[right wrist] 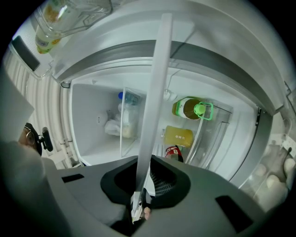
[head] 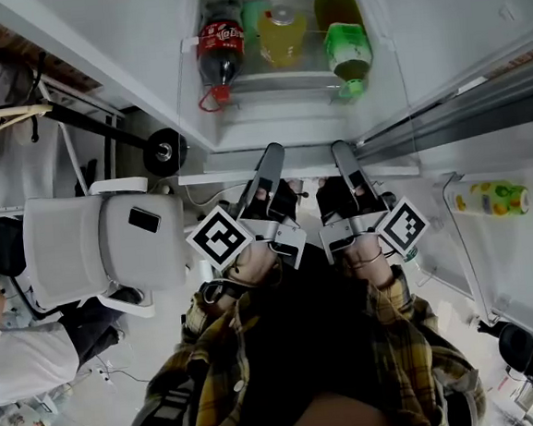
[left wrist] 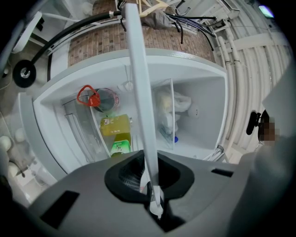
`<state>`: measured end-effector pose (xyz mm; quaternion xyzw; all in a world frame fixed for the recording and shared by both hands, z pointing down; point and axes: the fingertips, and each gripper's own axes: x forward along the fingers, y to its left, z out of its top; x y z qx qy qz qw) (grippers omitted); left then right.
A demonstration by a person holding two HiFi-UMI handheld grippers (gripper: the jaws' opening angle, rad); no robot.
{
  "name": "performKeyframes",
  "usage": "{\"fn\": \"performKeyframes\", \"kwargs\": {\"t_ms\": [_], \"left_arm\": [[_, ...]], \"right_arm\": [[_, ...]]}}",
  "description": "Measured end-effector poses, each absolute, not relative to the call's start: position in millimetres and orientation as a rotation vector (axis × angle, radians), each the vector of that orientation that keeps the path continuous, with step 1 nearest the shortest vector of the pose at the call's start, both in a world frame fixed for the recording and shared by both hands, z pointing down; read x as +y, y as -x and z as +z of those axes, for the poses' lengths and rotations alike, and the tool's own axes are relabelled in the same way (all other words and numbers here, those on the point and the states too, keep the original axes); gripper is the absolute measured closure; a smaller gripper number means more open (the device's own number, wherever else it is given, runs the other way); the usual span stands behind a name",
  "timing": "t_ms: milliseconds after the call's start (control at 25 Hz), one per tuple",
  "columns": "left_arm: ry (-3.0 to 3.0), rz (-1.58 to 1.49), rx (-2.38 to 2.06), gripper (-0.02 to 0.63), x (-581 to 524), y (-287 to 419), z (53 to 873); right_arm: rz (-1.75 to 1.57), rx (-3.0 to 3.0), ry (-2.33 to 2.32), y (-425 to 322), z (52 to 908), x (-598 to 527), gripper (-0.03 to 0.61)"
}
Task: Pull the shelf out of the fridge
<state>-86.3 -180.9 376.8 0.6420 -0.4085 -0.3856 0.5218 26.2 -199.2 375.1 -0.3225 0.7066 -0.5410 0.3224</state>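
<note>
The fridge stands open in front of me. Its shelf shows as a white front edge across the opening. My left gripper and right gripper reach level to that edge, side by side, each shut on it. In the left gripper view the edge is a white strip running into the gripper. The right gripper view shows the same strip pinched in the gripper. Behind the edge a clear bin holds a cola bottle, a yellow bottle and a green bottle.
The open fridge door at the right carries a small bottle in its clear rack. A white chair stands close at my left, with a person beyond it. A pale bag lies deeper in the fridge.
</note>
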Motion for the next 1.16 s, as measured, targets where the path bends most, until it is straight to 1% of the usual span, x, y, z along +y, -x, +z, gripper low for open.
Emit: {"fn": "performKeyframes", "kwargs": {"t_ms": [1160], "left_arm": [[-1.498,-0.961,-0.957,0.581,-184.4,83.8,377.3]], "right_arm": [[-1.462,1.818,0.832,-28.2,377.5,-202.7,0.537]]}}
